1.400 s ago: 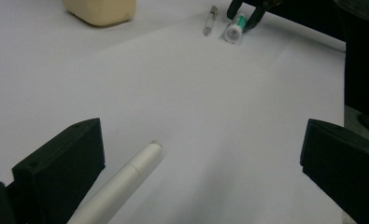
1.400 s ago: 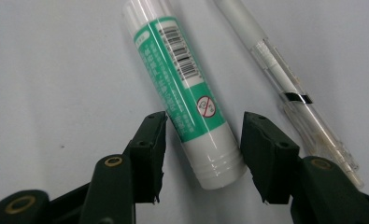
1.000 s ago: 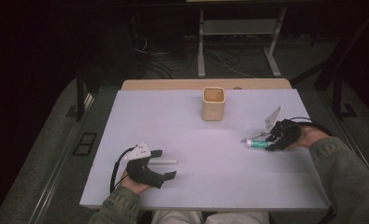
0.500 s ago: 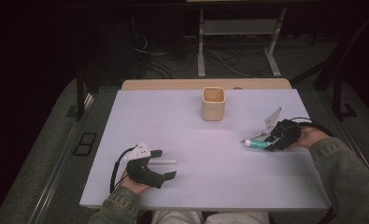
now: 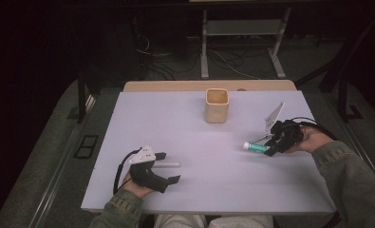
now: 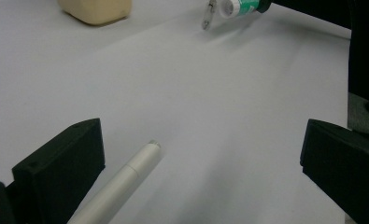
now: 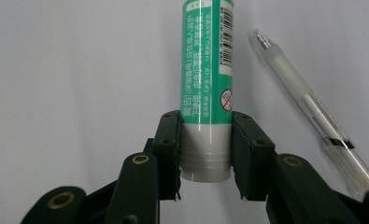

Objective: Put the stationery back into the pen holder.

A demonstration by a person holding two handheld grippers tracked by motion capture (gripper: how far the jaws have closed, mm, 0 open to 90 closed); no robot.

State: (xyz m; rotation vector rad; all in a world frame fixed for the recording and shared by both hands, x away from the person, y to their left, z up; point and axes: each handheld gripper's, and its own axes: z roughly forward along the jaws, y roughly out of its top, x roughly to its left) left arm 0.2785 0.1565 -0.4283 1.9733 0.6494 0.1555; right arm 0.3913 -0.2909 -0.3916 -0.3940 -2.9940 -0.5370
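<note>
Holding much as half a second back, with the right tongs [image 5: 269, 145] clamped on the grey end of the green tube [image 5: 255, 147] and the capped end pointing straight out ahead of the tips. Showing at most a slight creep of tube and tongs together toward the left tongs' side. Hard to tell whether lifted clear of the desk [image 5: 199, 199] or resting on it. Leaving a clear pen [image 7: 313, 107] lying aslant just beside the right tongs, apart from the tube. Keeping the left tongs [image 5: 167, 167] unmoved, spread wide and low, straddling a white stick [image 6: 121, 182] that lies nearer one jaw and touches neither. Standing well ahead of both tongs, upright and open-mouthed: a cup [image 5: 217, 105]. Reading all this as a grasp already made and a carry barely begun, probably calling next for a lift and a swing toward the cup, clear of the pen. Nothing yet for the left tongs beyond closing on the stick.
</note>
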